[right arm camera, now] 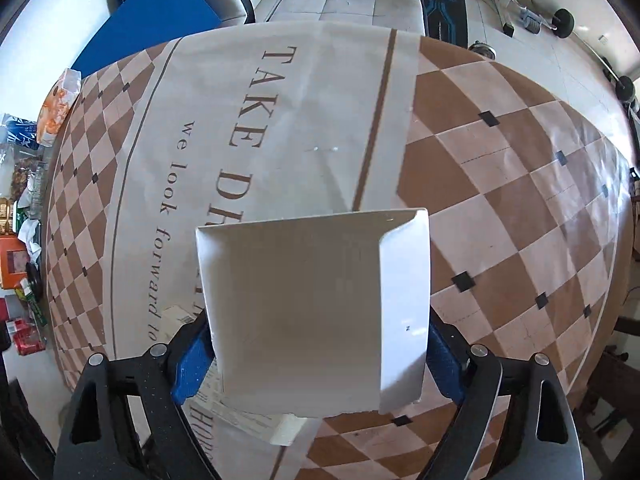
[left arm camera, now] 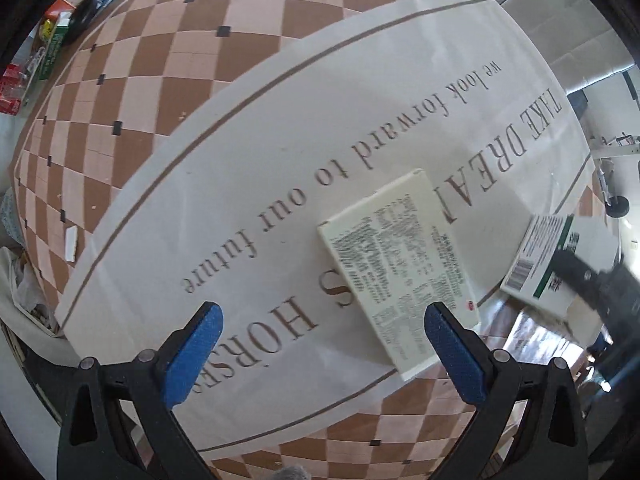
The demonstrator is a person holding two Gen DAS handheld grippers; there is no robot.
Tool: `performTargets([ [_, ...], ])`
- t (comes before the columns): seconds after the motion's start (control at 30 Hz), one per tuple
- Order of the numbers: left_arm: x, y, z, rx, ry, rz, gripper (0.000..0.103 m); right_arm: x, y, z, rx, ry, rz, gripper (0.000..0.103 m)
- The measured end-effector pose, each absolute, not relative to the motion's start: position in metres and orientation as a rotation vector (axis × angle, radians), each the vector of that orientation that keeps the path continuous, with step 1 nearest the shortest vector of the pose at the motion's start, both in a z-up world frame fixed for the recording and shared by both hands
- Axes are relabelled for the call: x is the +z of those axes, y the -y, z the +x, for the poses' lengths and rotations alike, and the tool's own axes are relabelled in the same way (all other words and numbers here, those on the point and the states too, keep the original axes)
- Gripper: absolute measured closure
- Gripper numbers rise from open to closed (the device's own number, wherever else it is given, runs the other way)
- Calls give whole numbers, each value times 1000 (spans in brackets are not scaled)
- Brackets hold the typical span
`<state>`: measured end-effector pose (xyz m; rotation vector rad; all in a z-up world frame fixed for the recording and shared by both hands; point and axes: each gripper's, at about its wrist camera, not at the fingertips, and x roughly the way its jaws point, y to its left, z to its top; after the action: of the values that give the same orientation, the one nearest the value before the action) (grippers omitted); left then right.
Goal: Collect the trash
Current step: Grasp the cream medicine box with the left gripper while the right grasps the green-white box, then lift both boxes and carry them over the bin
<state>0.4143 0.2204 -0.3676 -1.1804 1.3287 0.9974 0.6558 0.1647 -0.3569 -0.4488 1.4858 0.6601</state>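
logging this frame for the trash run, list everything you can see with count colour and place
cream box: 1, printed text, flat on the banner near the left claw
green and white box: 1, clamped in the right claw; its white side fills the right wrist view
banner: 1, white with brown lettering, across the table
table: 1, brown and tan checks
white scrap: 1, on the checks by the banner's edge
clutter: several packages, red, green, orange, at the table's edge
blue panel: 1, beyond the table
weights: several, black, on the floor
left claw: 1, black, blue pads, open
right claw: 1, black, blue pads, shut on the box
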Motion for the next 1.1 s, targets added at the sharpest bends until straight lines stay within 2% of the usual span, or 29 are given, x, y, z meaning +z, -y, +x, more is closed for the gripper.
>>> performTargets([
  [0.23, -405, -223, 429, 956, -1252, -1504, 1, -361, -86, 710, 566, -1513, -388, 13],
  [0.3, -407, -223, 434, 970, -1255, -1475, 13, -365, -66, 719, 548, -1533, -359, 13],
  [0.33, -405, -222, 439, 971, -1280, -1419, 27, -366, -62, 720, 549, -1541, -357, 13],
  [0.6, -390, -158, 489, 637, -1562, -601, 26, -371, -49, 708, 600, -1542, -487, 13],
  [0.7, -402, -144, 480, 631, -1616, -613, 22, -375, -49, 704, 590, -1536, -519, 13],
  [0.83, -398, -148, 460, 668, -1542, -714, 28, -378, -32, 710, 550, -1556, -522, 13],
  [1.1, -377, -129, 447, 682, -1512, -625, 29, -377, -29, 712, 542, -1538, -478, 15],
])
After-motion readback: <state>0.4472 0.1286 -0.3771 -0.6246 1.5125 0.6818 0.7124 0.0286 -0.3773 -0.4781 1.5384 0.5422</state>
